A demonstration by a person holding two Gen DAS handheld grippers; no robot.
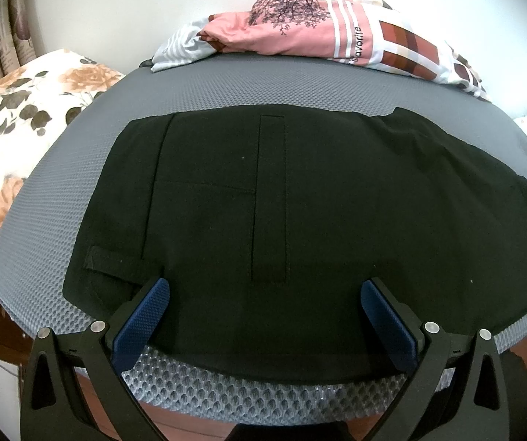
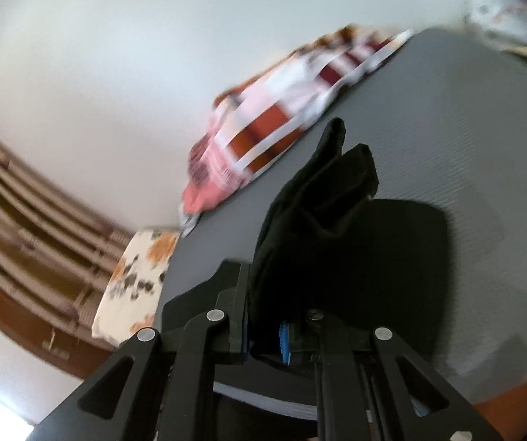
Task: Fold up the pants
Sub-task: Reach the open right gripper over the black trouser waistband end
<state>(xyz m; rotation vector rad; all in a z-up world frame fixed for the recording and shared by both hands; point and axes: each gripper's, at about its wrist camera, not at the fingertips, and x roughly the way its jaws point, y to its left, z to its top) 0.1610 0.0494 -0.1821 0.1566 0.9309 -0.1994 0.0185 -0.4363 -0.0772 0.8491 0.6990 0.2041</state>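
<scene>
Black pants (image 1: pixel 300 202) lie spread flat across a grey mesh-textured surface (image 1: pixel 79 154), waistband end toward the left of the left wrist view, a belt loop and a long stitched pocket line showing on the upper layer, the legs running off to the right. The left tongs (image 1: pixel 263 294) hang low over the near edge of the garment with their blue-padded fingers (image 1: pixel 142 316) spread wide, one on each side of the cloth's lower hem, gripping nothing; whether the pads touch the fabric cannot be told. Beyond the pants, a bundle of pink, white and rust-checked bedding (image 1: pixel 318 29) sits against a pale wall at the far edge of the surface, and a cream pillow printed with orange roses (image 1: pixel 24 117) lies off the left side, near a patterned curtain. In the blurred right wrist view, the right tongs (image 2: pixel 267 334) are closed tight on a bunched fold of the pants (image 2: pixel 322 220), which stands up from between the fingers in two dark peaks, lifted above the grey surface (image 2: pixel 465 147), with more black cloth spreading out behind it. The checked bedding (image 2: pixel 282 117) and the floral pillow (image 2: pixel 135 279) appear there too, smeared by motion, beside brown striped curtains at left.
</scene>
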